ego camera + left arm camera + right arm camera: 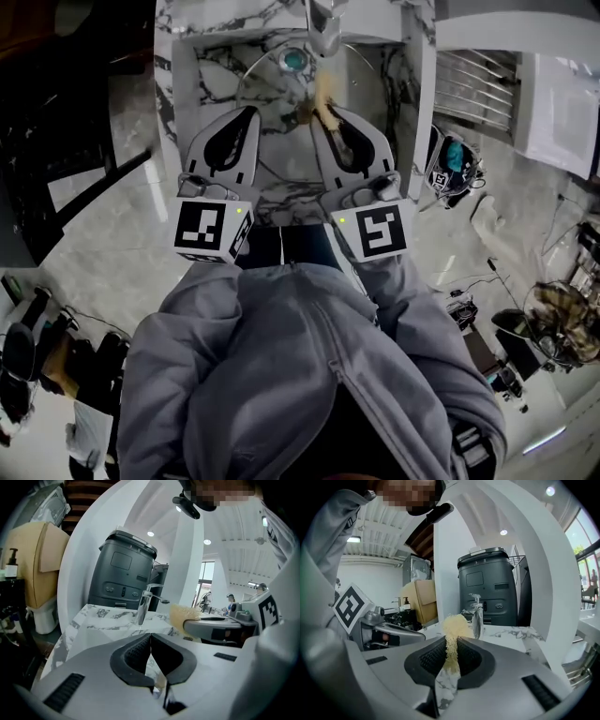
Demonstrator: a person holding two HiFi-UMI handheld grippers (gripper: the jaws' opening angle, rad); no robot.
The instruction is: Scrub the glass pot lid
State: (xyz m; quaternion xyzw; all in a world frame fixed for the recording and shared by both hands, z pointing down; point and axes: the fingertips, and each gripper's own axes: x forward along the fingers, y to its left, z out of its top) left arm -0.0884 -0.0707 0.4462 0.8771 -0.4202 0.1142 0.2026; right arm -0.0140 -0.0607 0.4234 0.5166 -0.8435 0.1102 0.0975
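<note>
The glass pot lid (277,92) with a teal knob (293,60) lies in the marble sink (208,67). My left gripper (249,112) hovers over the lid's left side; its pads meet with nothing visible between them (150,634). Over the lid's right side, my right gripper (330,114) is shut on a yellow scrub sponge (453,626), whose fluffy end sticks out past the fingertips (322,94). From the left gripper view the sponge (185,614) and the right gripper (206,626) show at the right. The lid is hidden in both gripper views.
A chrome faucet (324,26) stands at the sink's back edge, just beyond both grippers (143,604). A dark grey appliance (487,583) rises behind the counter. A metal rack (478,89) sits right of the sink. The person's grey jacket (300,375) fills the foreground.
</note>
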